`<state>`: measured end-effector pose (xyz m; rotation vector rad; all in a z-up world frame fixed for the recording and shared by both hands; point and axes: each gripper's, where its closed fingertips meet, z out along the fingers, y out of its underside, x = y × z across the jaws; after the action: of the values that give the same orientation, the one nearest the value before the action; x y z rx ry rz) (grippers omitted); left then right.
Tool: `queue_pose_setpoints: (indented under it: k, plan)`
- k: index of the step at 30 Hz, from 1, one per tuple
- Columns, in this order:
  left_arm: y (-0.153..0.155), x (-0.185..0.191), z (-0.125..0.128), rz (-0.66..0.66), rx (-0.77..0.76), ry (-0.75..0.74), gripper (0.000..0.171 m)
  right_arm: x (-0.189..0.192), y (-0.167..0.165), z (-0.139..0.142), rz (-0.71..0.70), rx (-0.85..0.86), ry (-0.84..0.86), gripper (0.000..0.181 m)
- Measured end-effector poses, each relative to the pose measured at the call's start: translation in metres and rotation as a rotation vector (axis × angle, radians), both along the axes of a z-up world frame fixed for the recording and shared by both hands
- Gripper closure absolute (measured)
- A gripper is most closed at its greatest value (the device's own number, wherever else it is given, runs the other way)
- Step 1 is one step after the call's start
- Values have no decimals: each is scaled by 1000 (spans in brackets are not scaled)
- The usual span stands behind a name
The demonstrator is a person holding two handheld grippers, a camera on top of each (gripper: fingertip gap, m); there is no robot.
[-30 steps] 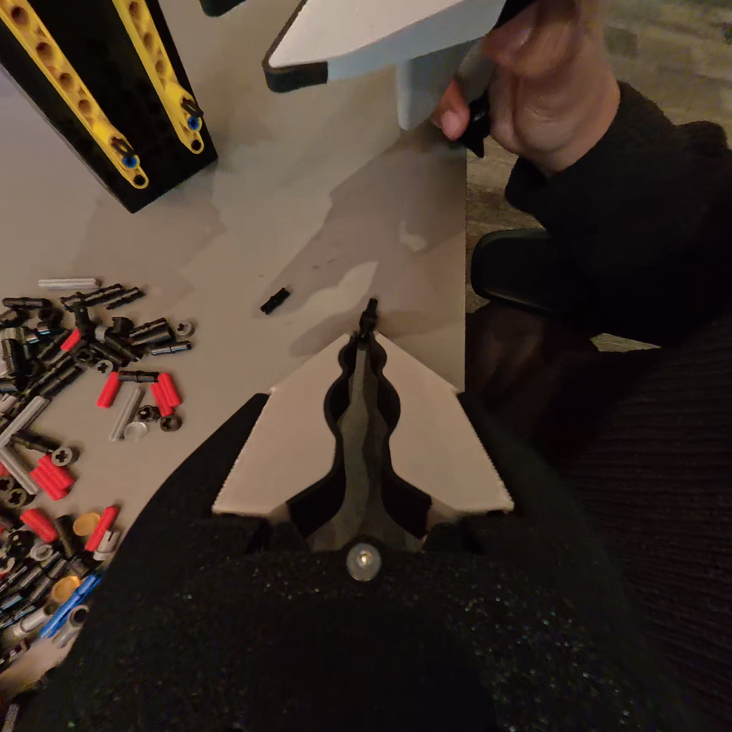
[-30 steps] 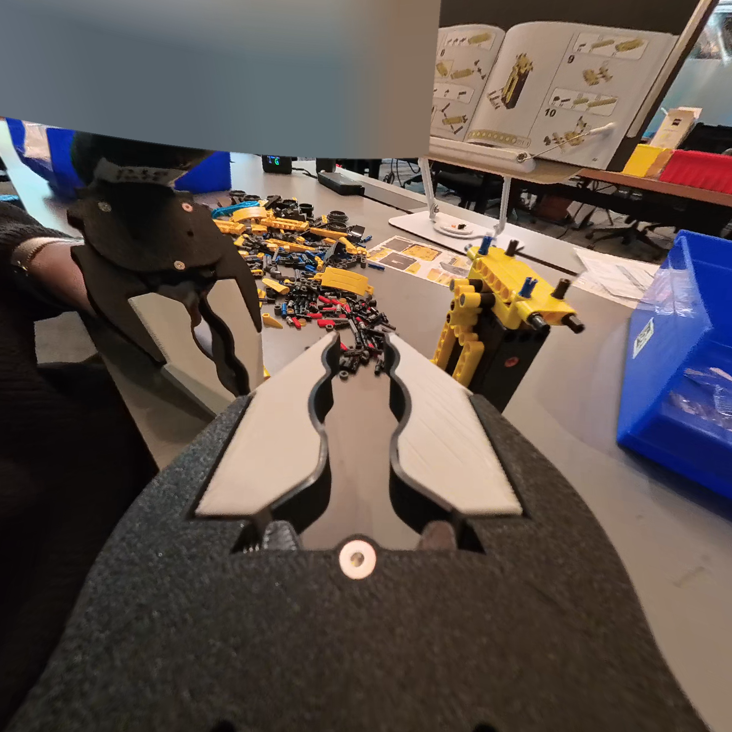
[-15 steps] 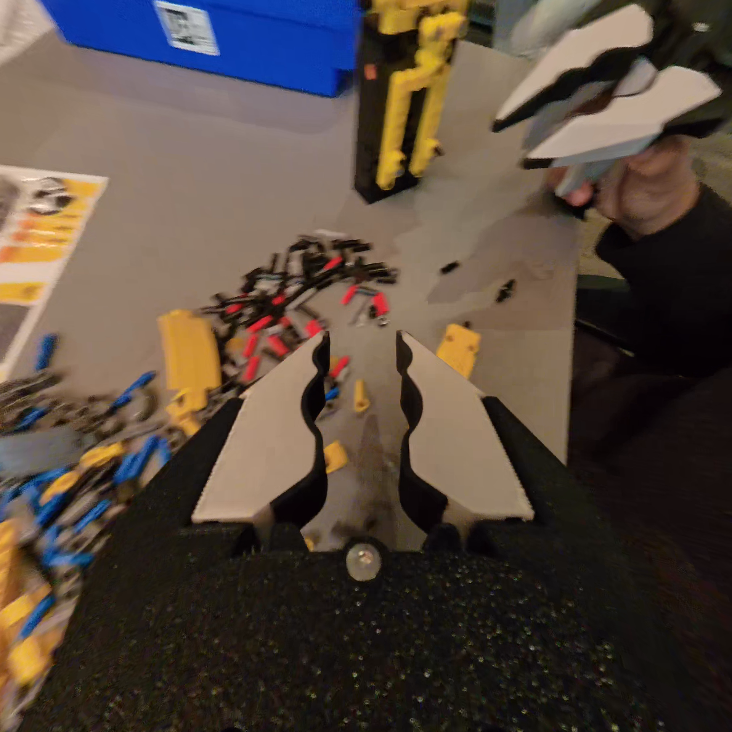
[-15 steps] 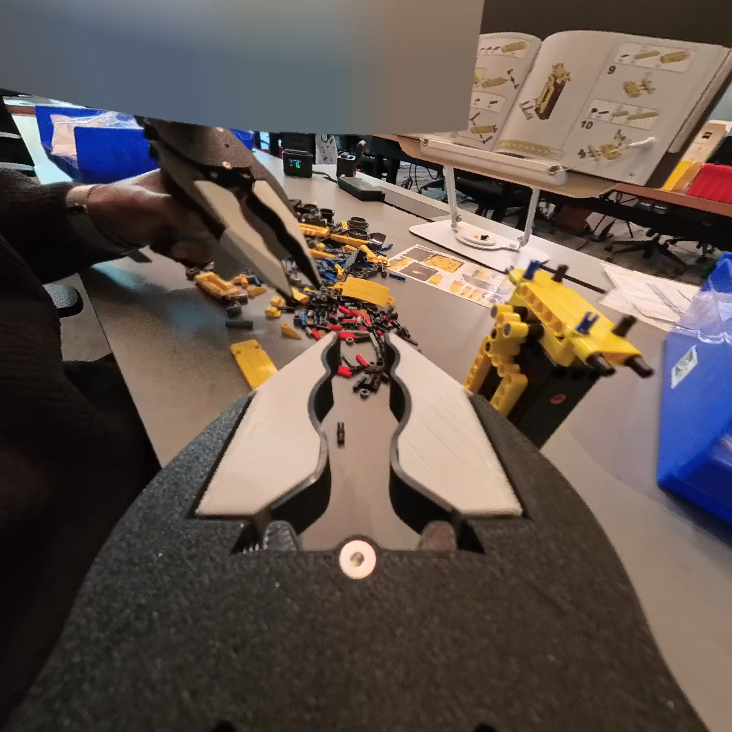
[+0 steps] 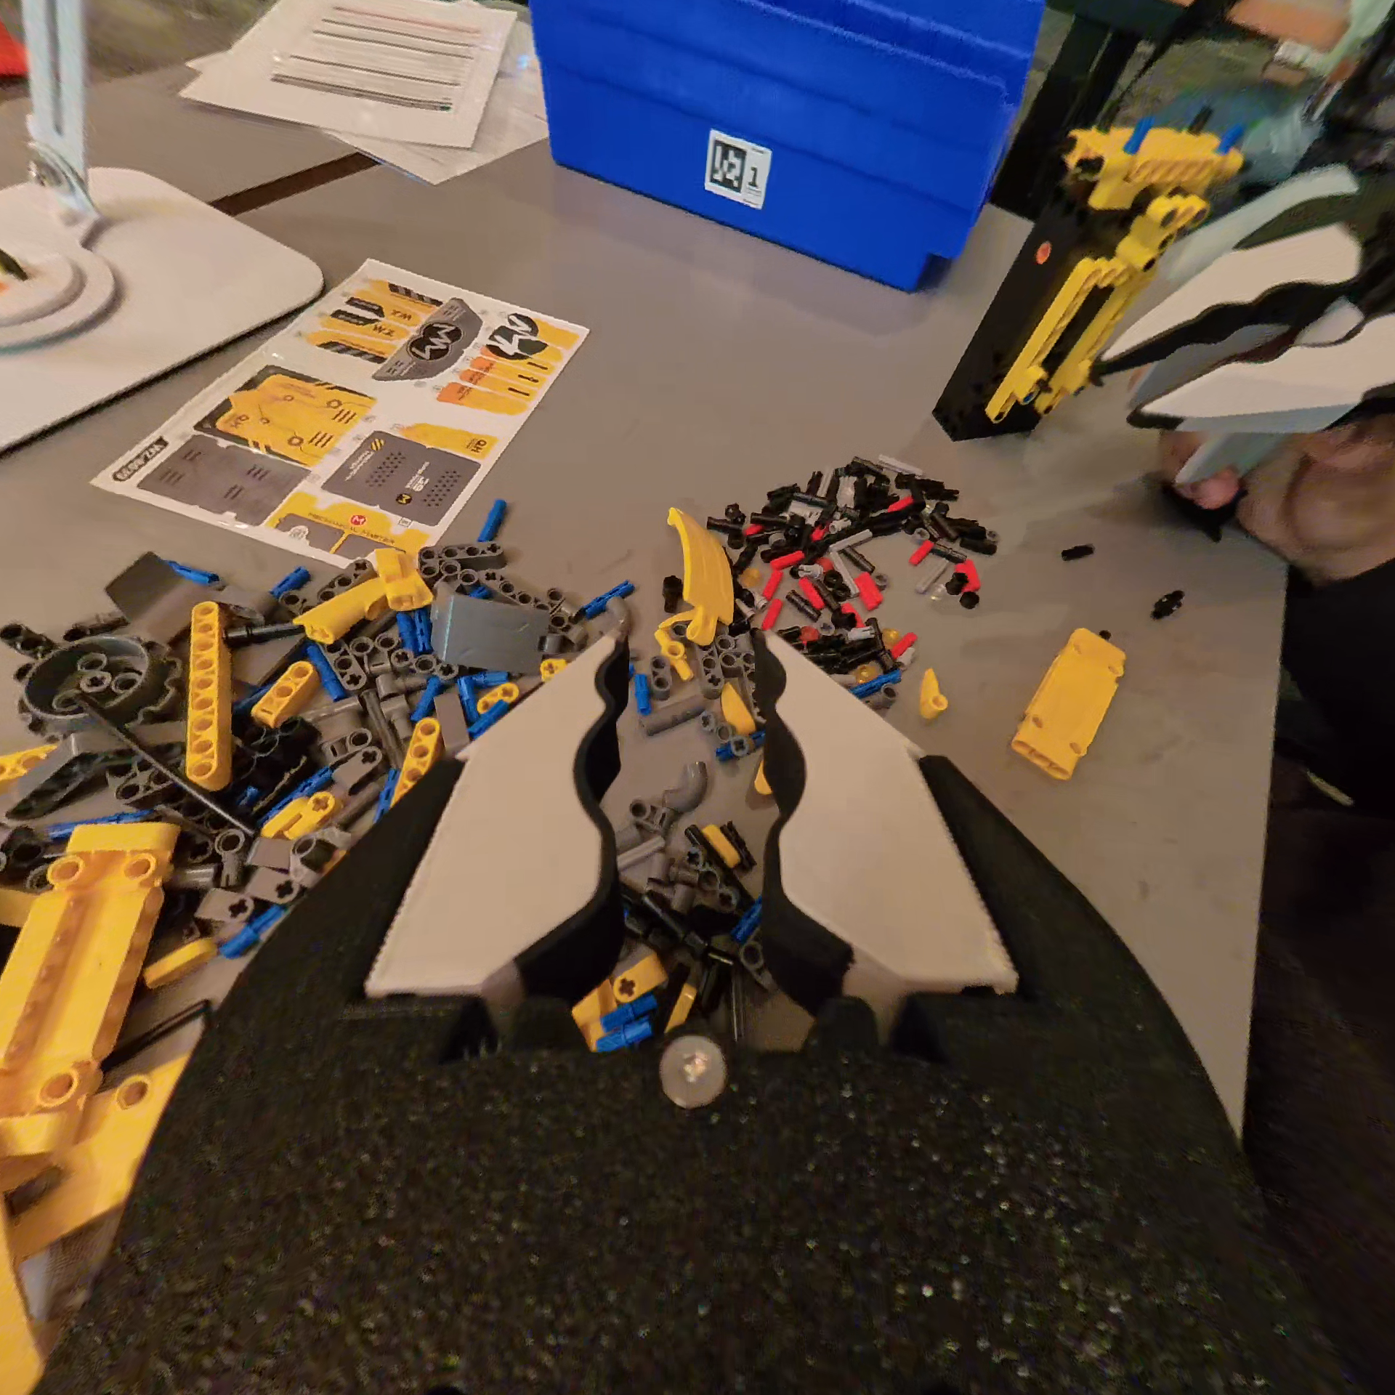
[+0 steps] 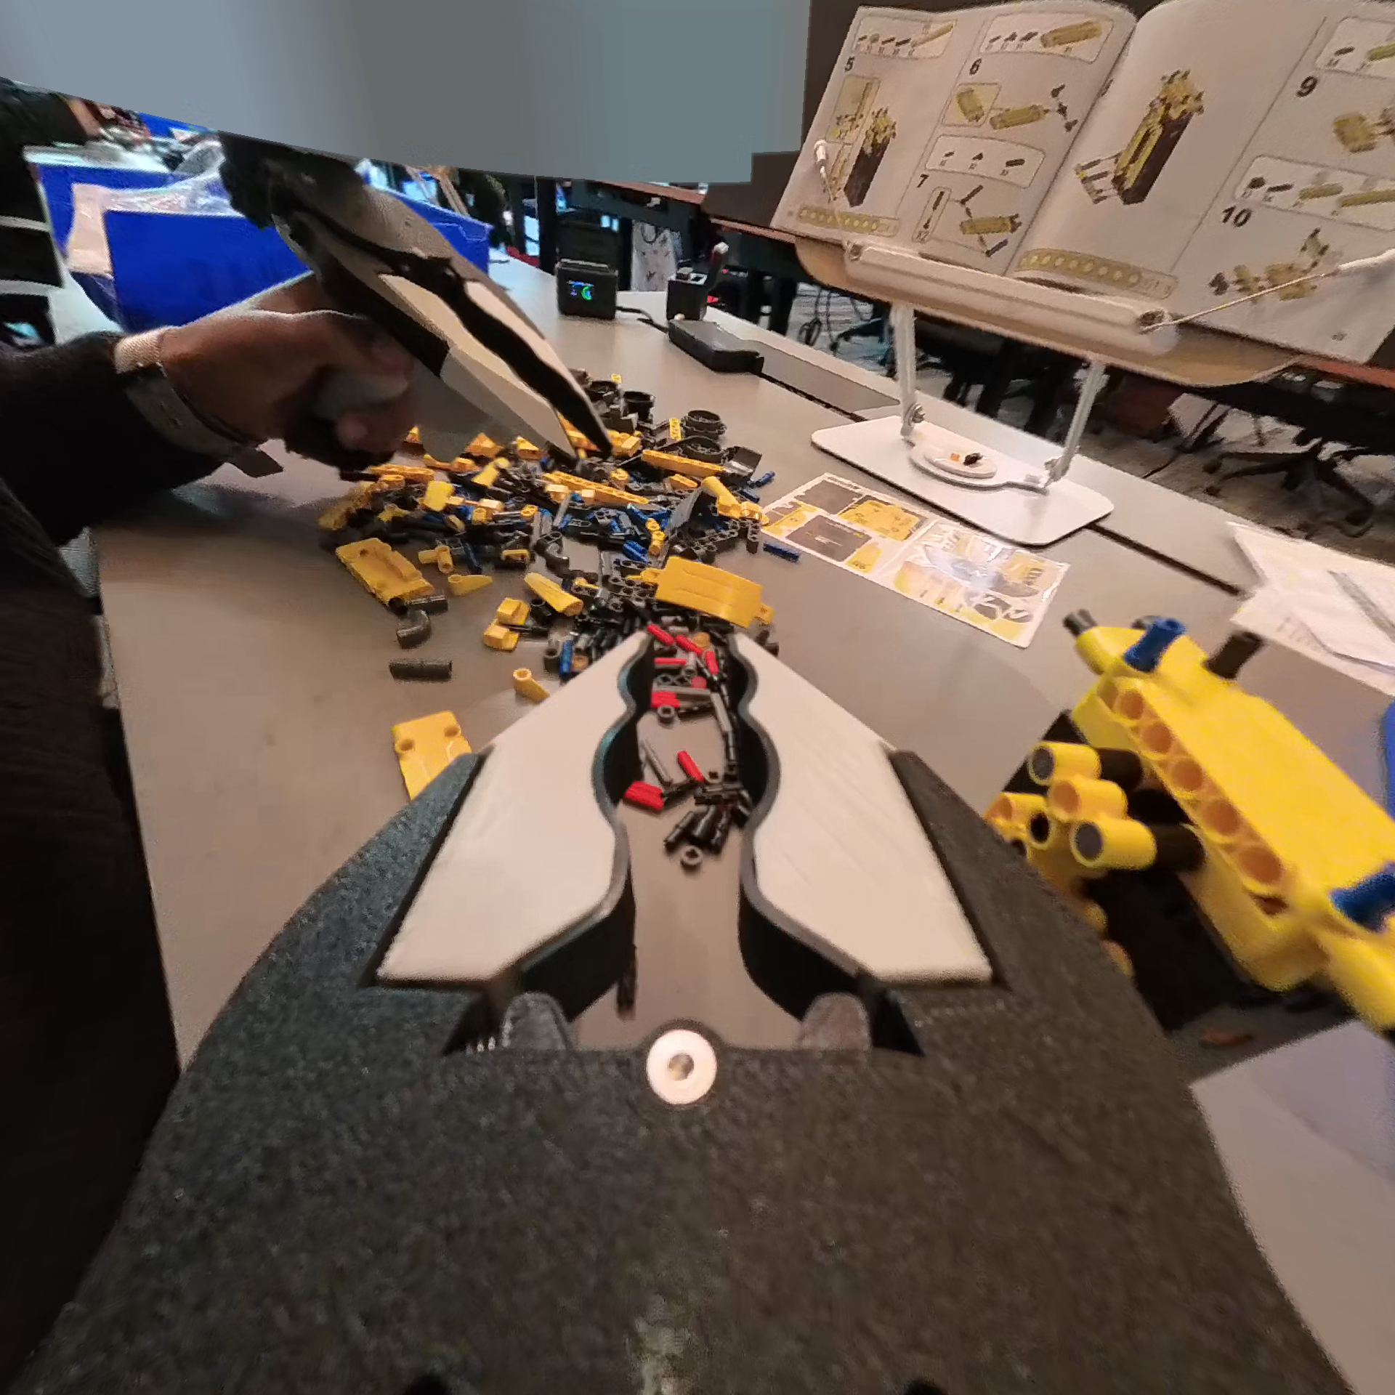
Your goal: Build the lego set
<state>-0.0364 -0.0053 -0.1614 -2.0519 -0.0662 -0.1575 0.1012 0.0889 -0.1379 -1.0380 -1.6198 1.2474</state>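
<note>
Left wrist view: the left gripper (image 5: 691, 649) hangs over a heap of yellow, blue and dark grey building-toy parts (image 5: 317, 725) on the grey table (image 5: 755, 362), jaws spread wide with nothing between them.
Nearest parts: a curved yellow panel (image 5: 702, 577) at 12 o'clock from the tips; a flat yellow plate (image 5: 1068, 702) at 3 o'clock, lying apart.
Pin pile: small black and red pins (image 5: 845, 558) at 1 o'clock.
Right gripper: right gripper (image 6: 694, 649) parted, empty, poised above those pins (image 6: 694, 755).
Model: yellow-and-black built model (image 6: 1177, 815) at 3 o'clock of the right gripper, just beside it.
Farther off: sticker sheet (image 5: 340, 408) at 10 o'clock, blue bin (image 5: 777, 113) at 12 o'clock, open instruction booklet (image 6: 1094, 151) on a white stand (image 6: 974, 475).
</note>
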Motion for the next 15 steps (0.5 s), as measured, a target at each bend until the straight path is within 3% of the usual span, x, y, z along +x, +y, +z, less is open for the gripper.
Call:
queue_pose_setpoints:
  k: [15]
  plan:
    - [0, -3, -5, 17, -9, 34, 139, -8, -4, -17, 75, -63, -138, 162]
